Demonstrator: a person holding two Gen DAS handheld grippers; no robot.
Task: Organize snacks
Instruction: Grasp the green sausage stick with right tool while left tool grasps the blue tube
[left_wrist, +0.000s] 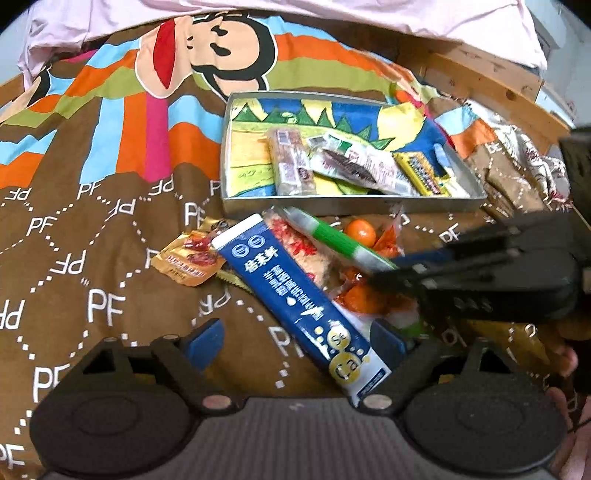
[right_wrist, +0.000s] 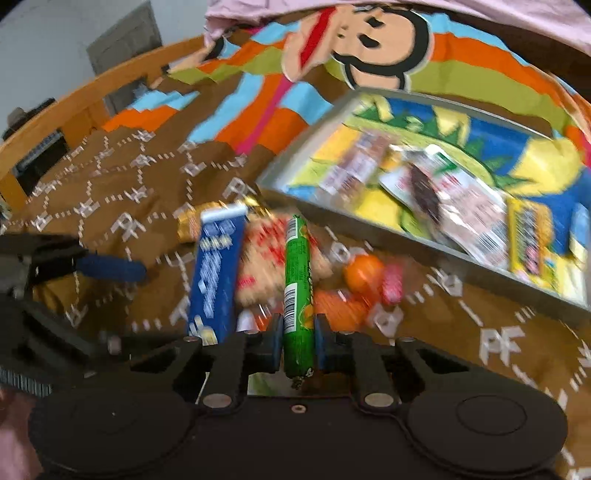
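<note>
Home bedroom. Work surface is a bed: brown bedspread (left_wrist: 110, 288) printed with "PF" letters, coloured stripes and a cartoon monkey face, with a pale pink sheet (left_wrist: 332, 18) bunched at the far edge. Wooden bed frame (right_wrist: 74, 99) runs along the side (plain light wall behind it). Snack packets lie loose on the bedspread, more sit in a shallow tin tray (left_wrist: 236, 206) with a cartoon lining. Domestic clutter, no shop or lab fittings.

A tray (left_wrist: 236, 155) rests on the bedspread (left_wrist: 92, 258), with several snack packets (left_wrist: 291, 162) lying inside it. In front of the tray lies a loose heap: a long carton (left_wrist: 295, 295) at the left, a wafer packet (left_wrist: 303, 243) beside it, a sausage stick (right_wrist: 298, 280) across that, and a small round fruit (left_wrist: 360, 232) to the right.
</note>
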